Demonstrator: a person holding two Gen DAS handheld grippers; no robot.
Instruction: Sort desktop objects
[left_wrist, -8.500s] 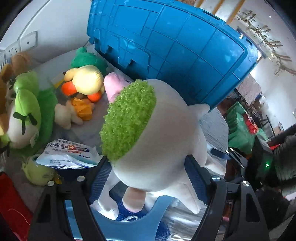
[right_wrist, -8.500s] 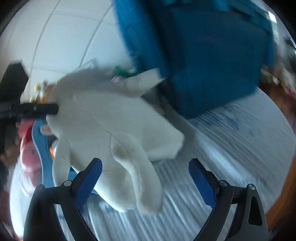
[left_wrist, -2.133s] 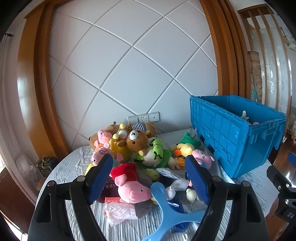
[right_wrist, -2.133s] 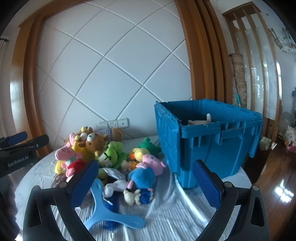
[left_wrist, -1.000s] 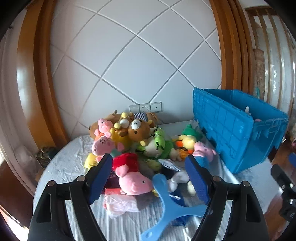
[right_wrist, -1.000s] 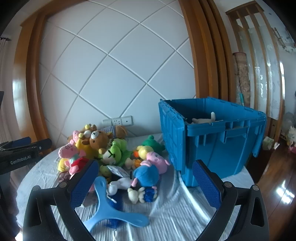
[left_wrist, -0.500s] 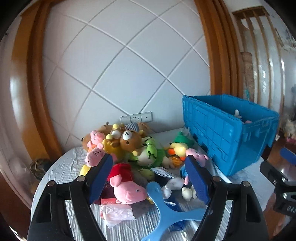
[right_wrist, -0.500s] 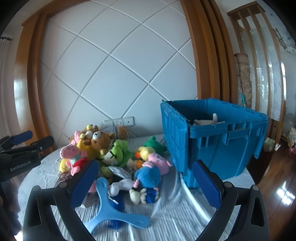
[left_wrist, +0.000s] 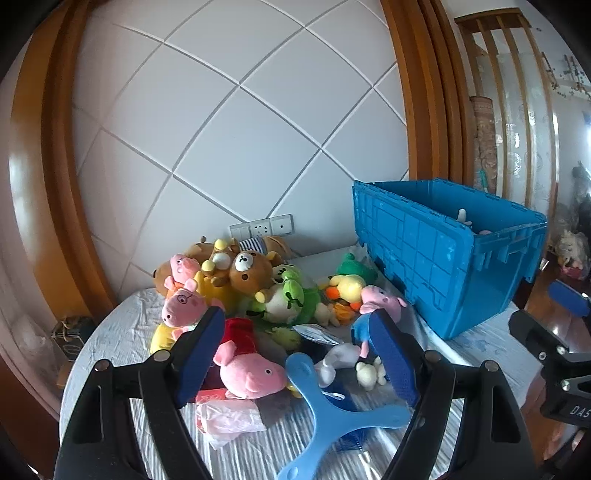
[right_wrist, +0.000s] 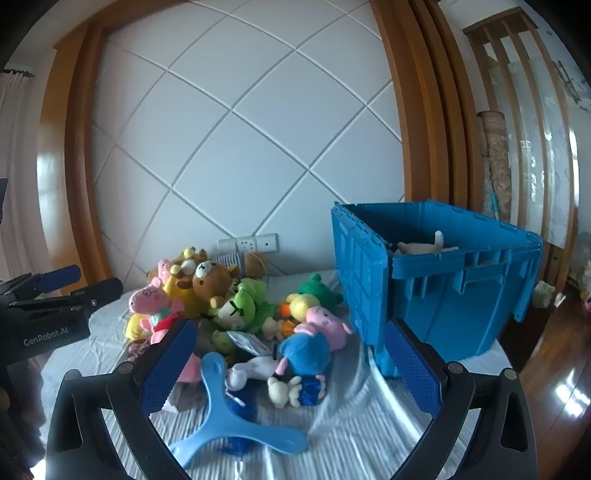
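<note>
Hovering w/ left gripper (left_wrist: 297, 363) wide, empty, lower centre, right gripper (right_wrist: 290, 365) likewise gaping, blue boomerang toy (right_wrist: 236, 421) lying just past, plush pile (left_wrist: 266, 295) sitting mid-frame, blue crate (right_wrist: 436, 273) standing mid-right, holding white plush (right_wrist: 424, 245).

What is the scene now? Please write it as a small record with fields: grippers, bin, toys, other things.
left gripper: open, holds nothing, above the table
right gripper: open, holds nothing
blue bin: on the table's right side, lid off, a pale plush inside
toy pile: plush animals heaped left of the bin, near the wall sockets
blue three-armed toy: flat on the cloth, nearest the grippers
</note>
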